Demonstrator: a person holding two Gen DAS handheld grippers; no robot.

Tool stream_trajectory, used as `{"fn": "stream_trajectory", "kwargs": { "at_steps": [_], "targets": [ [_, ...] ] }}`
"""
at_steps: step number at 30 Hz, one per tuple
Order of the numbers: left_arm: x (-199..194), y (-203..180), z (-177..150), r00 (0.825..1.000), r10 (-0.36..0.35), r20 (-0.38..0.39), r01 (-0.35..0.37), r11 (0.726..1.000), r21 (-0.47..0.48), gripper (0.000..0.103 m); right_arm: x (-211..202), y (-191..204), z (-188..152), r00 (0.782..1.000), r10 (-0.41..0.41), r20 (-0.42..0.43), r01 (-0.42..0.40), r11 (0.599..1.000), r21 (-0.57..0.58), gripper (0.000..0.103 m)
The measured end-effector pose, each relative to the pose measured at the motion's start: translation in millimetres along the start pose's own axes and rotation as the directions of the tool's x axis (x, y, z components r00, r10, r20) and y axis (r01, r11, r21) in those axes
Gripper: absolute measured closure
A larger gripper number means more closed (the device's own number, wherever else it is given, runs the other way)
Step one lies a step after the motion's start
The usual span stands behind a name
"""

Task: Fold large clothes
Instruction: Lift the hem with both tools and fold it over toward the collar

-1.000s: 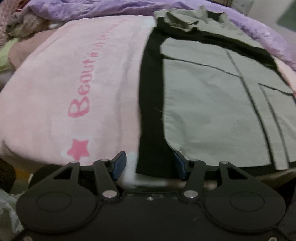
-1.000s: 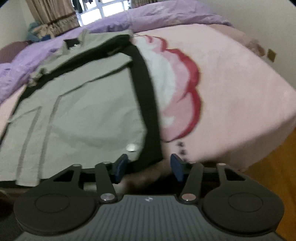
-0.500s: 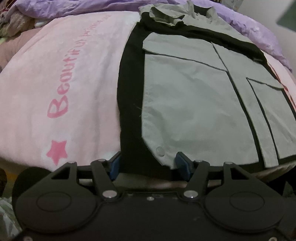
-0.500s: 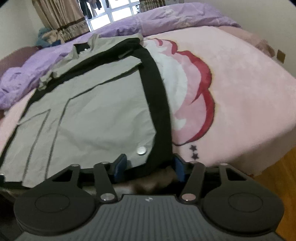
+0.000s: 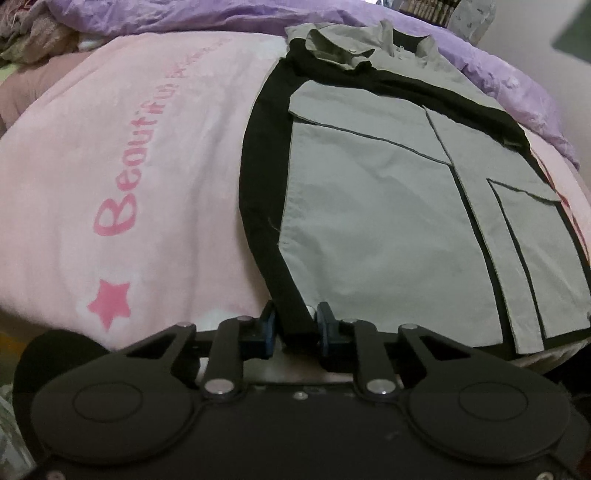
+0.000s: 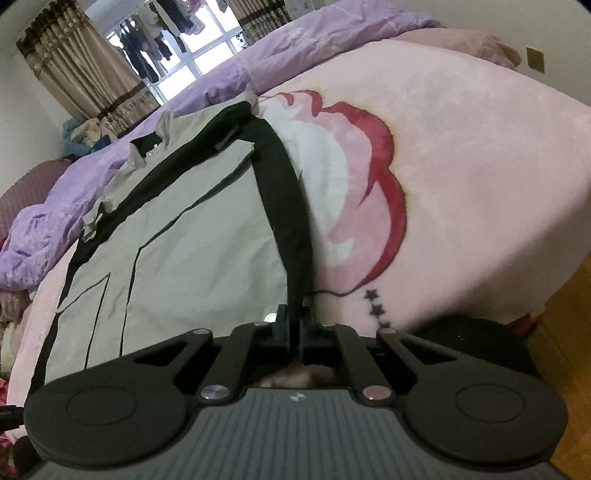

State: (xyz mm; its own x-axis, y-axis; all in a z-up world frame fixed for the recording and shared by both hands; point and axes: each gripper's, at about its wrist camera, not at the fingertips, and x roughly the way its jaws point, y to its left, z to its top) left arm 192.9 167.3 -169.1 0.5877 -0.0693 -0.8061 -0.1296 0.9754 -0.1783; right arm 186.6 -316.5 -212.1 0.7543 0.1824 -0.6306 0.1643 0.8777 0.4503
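Observation:
A large grey shirt with black edging (image 5: 369, 221) lies flat on a pink blanket, its collar at the far end. In the left wrist view my left gripper (image 5: 295, 319) sits at the near left corner of the hem. Its jaws are closing, and the blue pads pinch the black edge strip between them. In the right wrist view the same shirt (image 6: 184, 240) spreads out to the left. My right gripper (image 6: 294, 325) is shut tight on the black edge at the near right corner of the hem.
The pink blanket (image 5: 129, 166) (image 6: 461, 166) covers the bed, with a purple duvet (image 5: 184, 18) (image 6: 332, 37) bunched along the far side. Loose clothes (image 5: 29, 37) pile up at the far left. Wooden floor (image 6: 565, 369) shows past the bed's right edge.
Both grippers have gone from wide open around the shirt's hem corners to pinching the black edge. The right gripper has also moved in a little and rolled.

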Motion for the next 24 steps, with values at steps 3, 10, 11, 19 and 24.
{"fn": "stream_trajectory", "kwargs": {
  "at_steps": [3, 10, 11, 19, 24],
  "targets": [
    [-0.1, 5.5, -1.8, 1.0, -0.018, -0.001, 0.018, 1.0, -0.019, 0.082, 3.1, -3.4, 1.0, 1.0, -0.005, -0.009, 0.005, 1.0, 0.009, 0.097],
    [-11.9, 14.0, -5.8, 1.0, 0.015, -0.001, -0.015, 1.0, -0.024, 0.083, 1.9, -2.6, 2.8, 1.0, -0.026, -0.005, 0.026, 1.0, -0.015, 0.092],
    [-12.9, 18.1, -6.1, 1.0, 0.016, 0.002, -0.016, 0.999, -0.035, 0.083, 2.6, -2.3, 2.8, 1.0, -0.029, -0.006, 0.029, 0.999, -0.02, 0.092],
    [-6.8, 19.7, -7.0, 1.0, 0.005, 0.008, -0.005, 0.998, -0.07, 0.101, 5.6, 2.6, -0.2, 0.999, -0.051, 0.016, 0.051, 0.998, -0.028, 0.097],
    [-19.8, 16.7, -4.6, 0.999, 0.01, 0.044, -0.006, 0.996, -0.092, 0.101, -7.8, 8.8, -1.0, 0.996, -0.037, 0.079, 0.039, 0.999, -0.027, 0.098]
  ]
}}
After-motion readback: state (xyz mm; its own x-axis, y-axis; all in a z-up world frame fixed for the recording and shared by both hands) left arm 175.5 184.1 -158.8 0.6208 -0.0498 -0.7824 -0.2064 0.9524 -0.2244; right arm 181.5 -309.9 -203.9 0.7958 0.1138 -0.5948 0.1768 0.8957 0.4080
